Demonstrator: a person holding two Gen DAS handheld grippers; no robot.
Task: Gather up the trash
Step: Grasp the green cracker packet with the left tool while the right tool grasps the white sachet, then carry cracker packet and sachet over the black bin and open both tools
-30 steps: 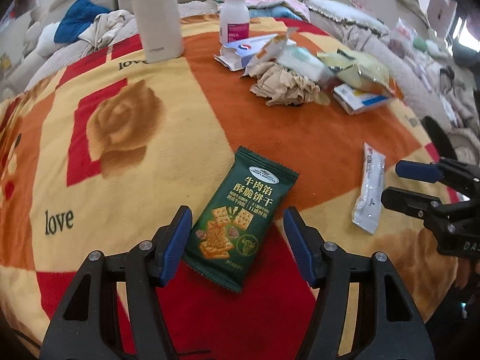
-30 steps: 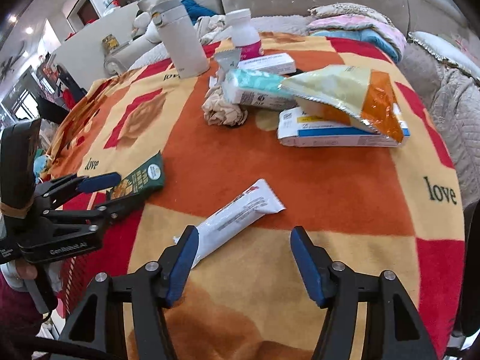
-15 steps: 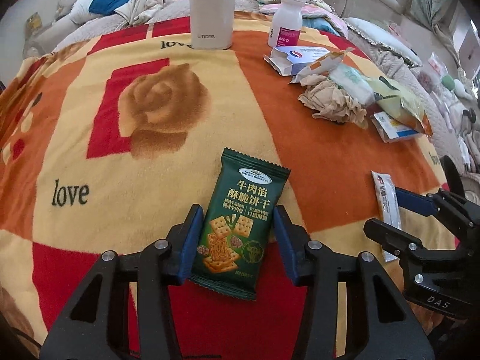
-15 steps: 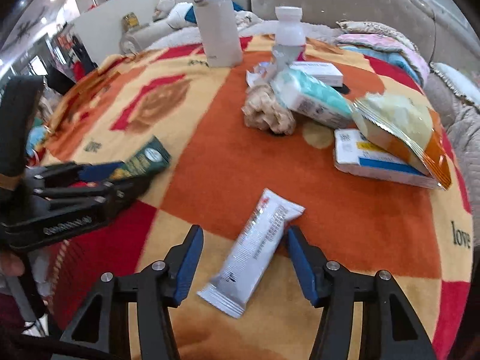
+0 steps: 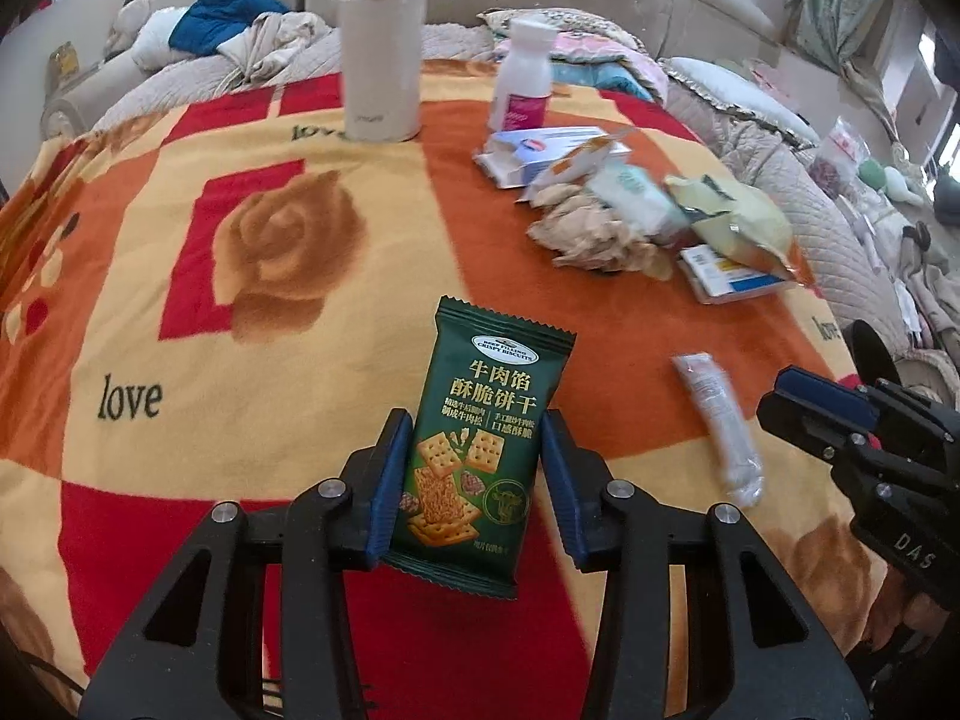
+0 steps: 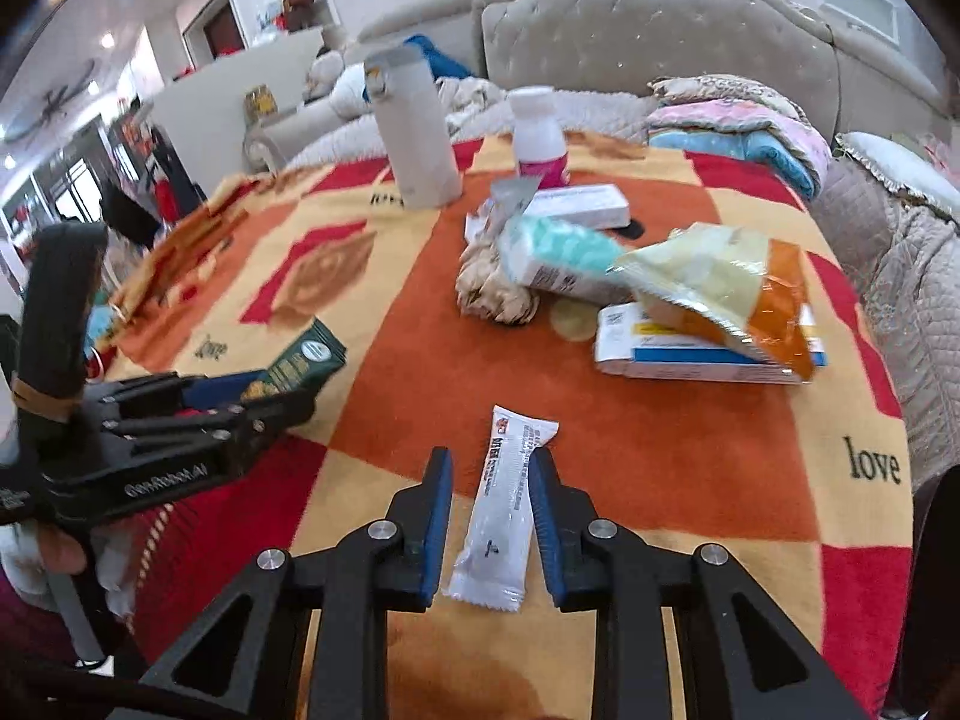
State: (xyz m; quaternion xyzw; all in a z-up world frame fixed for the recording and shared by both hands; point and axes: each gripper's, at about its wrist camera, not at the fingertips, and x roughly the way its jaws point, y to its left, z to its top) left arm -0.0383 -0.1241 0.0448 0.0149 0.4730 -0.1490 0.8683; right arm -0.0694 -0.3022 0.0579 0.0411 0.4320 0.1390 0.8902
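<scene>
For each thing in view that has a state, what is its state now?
Left gripper: closing on the biscuit packet, which is between its pads.
Right gripper: closing on the white sachet.
Thermos: upright, lid shut.
Pill bottle: upright, capped.
Chip bag: lying on a box.

2 hand-held grippers (image 5: 474, 474) (image 6: 489, 516), 1 flask (image 5: 381, 54), 1 bottle (image 5: 522, 75), 3 boxes (image 6: 708, 354), 2 snack pkts (image 5: 480, 450).

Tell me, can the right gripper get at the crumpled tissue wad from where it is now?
Probably not yet. The right gripper has the white sachet between its closing jaws, so it is occupied. The blanket between it and the crumpled tissue wad lies bare, so the path itself looks free.
</scene>
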